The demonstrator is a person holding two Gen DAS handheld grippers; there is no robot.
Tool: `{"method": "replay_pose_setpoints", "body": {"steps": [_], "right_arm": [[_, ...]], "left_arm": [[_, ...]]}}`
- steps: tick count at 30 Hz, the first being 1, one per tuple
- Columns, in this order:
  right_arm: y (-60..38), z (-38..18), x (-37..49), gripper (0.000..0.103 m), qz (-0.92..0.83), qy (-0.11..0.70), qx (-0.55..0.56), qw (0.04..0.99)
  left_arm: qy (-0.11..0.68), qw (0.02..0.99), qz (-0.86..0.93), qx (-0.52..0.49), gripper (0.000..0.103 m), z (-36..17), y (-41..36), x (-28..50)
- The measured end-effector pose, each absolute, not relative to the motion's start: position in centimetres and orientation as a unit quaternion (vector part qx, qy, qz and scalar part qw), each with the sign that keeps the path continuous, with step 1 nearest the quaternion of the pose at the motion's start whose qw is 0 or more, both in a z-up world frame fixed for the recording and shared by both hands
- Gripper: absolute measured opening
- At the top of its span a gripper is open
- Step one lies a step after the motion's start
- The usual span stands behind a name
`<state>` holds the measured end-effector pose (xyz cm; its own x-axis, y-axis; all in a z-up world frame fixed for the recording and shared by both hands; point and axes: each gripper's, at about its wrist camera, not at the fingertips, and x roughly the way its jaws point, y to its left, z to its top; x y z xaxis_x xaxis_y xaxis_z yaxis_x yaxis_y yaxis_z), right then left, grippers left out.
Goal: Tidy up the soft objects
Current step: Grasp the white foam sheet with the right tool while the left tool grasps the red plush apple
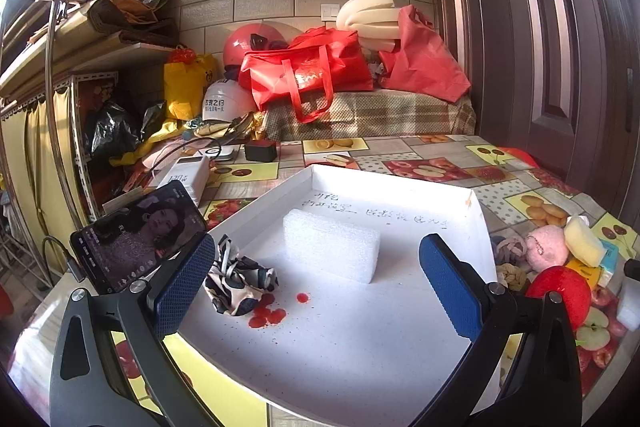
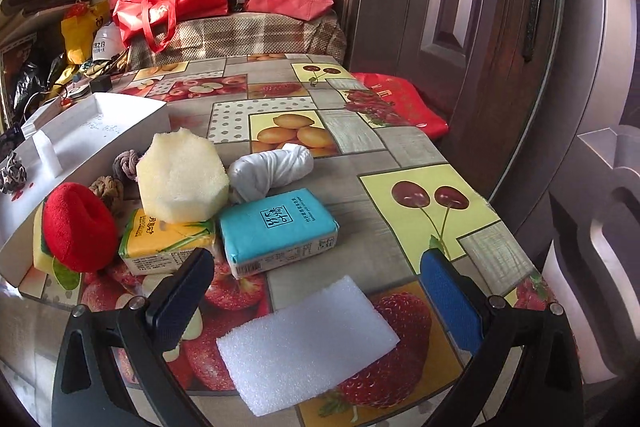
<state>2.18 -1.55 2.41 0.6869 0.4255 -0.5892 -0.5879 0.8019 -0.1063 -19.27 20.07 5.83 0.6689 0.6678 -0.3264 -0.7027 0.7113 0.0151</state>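
The flat white foam pad (image 2: 308,345) lies on the desk (image 2: 400,155) directly ahead of the right tongs (image 2: 316,295), low between their 2 wide-spread, empty fingers. Its long axis runs diagonally, from near-left up toward far-right, so the tongs would likely need a slight turn to close across its narrow width. The right hand is clearly the nearer one. The left tongs (image 1: 316,283) hover wide and empty over the white tray (image 1: 476,223), which already holds 1 foam block (image 1: 332,245) and a patterned cloth (image 1: 238,277). The pad looks thin, porous, rectangular and easily squashed.
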Motion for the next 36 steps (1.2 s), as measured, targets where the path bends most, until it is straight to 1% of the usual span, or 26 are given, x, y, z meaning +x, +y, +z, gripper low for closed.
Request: {"method": "replay_pose_setpoints", "body": {"steps": [6,11,15,23,31,32,33,34,35,36], "right_arm": [[-2.8,2.7,2.9,0.103,0.300,0.285,-0.113,0.903],[-5.0,2.4,4.7,0.103,0.385,0.307,-0.064,0.868],[-5.6,1.5,4.6,0.103,0.435,0.314,-0.099,0.838],[-4.5,0.9,4.3,0.103,0.485,0.326,-0.126,0.802],[-3.8,-0.2,5.0,0.103,0.480,0.359,-0.145,0.788],[-3.8,-0.3,5.1,0.103,0.478,0.366,-0.144,0.785],[-4.0,-0.4,5.3,0.103,0.478,0.371,-0.142,0.783],[-4.0,-0.5,5.4,0.103,0.479,0.375,-0.140,0.781],[-4.0,-0.5,5.4,0.103,0.480,0.377,-0.140,0.780],[-3.9,-0.5,5.3,0.103,0.480,0.377,-0.144,0.779]], "left_arm": [[0.178,0.947,0.264,-0.043,0.103,5.9,15.7,-17.4],[0.212,0.965,0.156,-0.014,0.103,5.8,11.9,-15.3],[0.238,0.964,0.116,0.011,0.103,5.4,10.2,-13.1],[0.298,0.950,0.088,0.000,0.103,4.0,10.2,-8.8],[0.316,0.944,0.092,0.020,0.102,3.3,9.1,-7.0],[0.318,0.943,0.091,0.024,0.100,3.3,9.0,-7.0],[0.319,0.943,0.091,0.027,0.094,3.3,8.9,-6.9],[0.321,0.942,0.092,0.030,0.091,3.2,8.9,-6.8],[0.324,0.941,0.094,0.032,0.083,3.1,8.8,-6.7],[0.326,0.940,0.097,0.032,0.073,3.0,8.8,-6.6]]}}
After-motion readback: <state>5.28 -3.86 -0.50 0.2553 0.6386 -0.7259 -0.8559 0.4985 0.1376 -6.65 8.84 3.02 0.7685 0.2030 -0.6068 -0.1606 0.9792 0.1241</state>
